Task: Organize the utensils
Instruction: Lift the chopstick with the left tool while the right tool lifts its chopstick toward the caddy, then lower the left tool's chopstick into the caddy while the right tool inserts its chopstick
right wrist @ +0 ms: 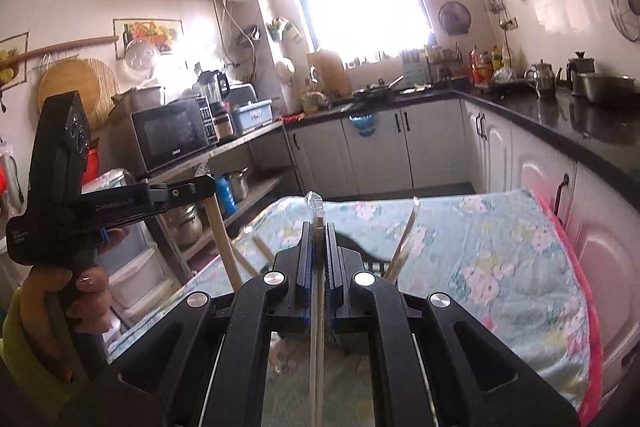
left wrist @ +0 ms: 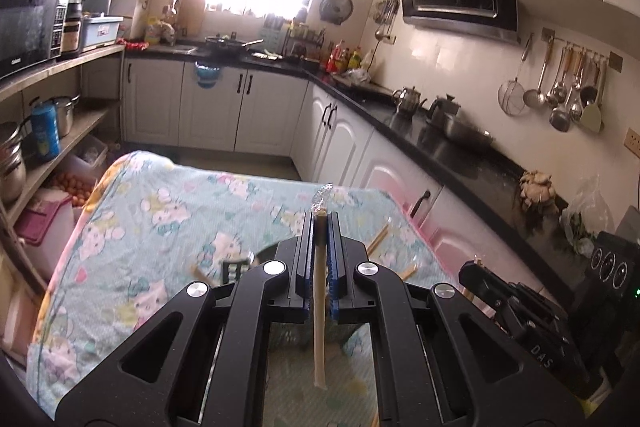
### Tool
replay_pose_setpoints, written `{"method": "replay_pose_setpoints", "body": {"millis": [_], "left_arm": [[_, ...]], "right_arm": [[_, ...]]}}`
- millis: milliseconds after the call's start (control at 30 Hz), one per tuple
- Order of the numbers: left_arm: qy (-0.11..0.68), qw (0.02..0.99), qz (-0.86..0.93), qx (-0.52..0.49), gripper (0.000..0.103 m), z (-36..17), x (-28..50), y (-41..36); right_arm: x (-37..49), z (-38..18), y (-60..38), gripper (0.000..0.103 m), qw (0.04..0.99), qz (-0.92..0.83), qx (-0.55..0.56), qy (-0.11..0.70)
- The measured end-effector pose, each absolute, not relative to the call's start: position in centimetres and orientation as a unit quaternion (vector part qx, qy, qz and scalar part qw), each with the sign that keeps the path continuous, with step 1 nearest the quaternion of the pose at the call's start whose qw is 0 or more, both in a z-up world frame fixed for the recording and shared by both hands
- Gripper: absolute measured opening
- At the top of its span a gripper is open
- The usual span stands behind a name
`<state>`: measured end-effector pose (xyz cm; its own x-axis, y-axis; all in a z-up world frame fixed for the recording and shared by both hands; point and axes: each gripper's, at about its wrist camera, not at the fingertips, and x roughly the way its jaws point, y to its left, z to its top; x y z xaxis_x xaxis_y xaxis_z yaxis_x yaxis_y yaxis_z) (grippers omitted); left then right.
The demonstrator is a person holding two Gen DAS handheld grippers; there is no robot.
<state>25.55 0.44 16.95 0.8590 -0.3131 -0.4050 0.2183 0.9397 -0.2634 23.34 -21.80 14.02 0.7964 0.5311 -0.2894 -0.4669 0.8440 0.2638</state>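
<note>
1. My left gripper (left wrist: pixel 320 223) has its jaws closed on one wrapped chopstick pair (left wrist: pixel 319 291); the stick runs lengthwise between the pads, its plastic wrapper tip poking out past the jaw ends.

2. My right gripper (right wrist: pixel 319 231) is clamped the same way on a second pair (right wrist: pixel 318 327), also lying along the jaws, crinkled wrapper showing at the front.

3. Both grippers hover above the tabletop (right wrist: pixel 500 267), which is covered by a floral cloth. In the right view the left gripper sits off to my left, well apart, its stick hanging down at a slant.

4. More sticks (right wrist: pixel 404 243) stand tilted in a dark holder (right wrist: pixel 360 247) just under my jaws. The holder is mostly hidden behind the grippers, so I cannot tell its shape or how full it is.

5. Risks as I judge them:
- Each stick is pinched along its length on slick wrapper, so it could slide or pivot when I tilt down.
- I cannot see the holder opening, so a blind drop may miss and land on the cloth.
- The leaning sticks could be knocked out, or tip the holder, if my jaws brush them.
- Bringing both grippers in together could make the held sticks collide.
</note>
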Motion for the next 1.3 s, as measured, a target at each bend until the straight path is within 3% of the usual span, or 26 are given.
{"method": "replay_pose_setpoints", "body": {"millis": [667, 1300], "left_arm": [[0.161, 0.978, -0.089, -0.098, 0.001, 18.9, 29.7, 0.2], [0.147, 0.981, -0.083, -0.091, 0.001, 15.0, 31.1, -0.8]], "right_arm": [[26.8, 17.7, -21.1, 0.006, 0.957, 0.250, 0.070, 0.128], [30.7, 18.2, -19.7, 0.006, 0.977, 0.209, 0.047, 0.017]]}}
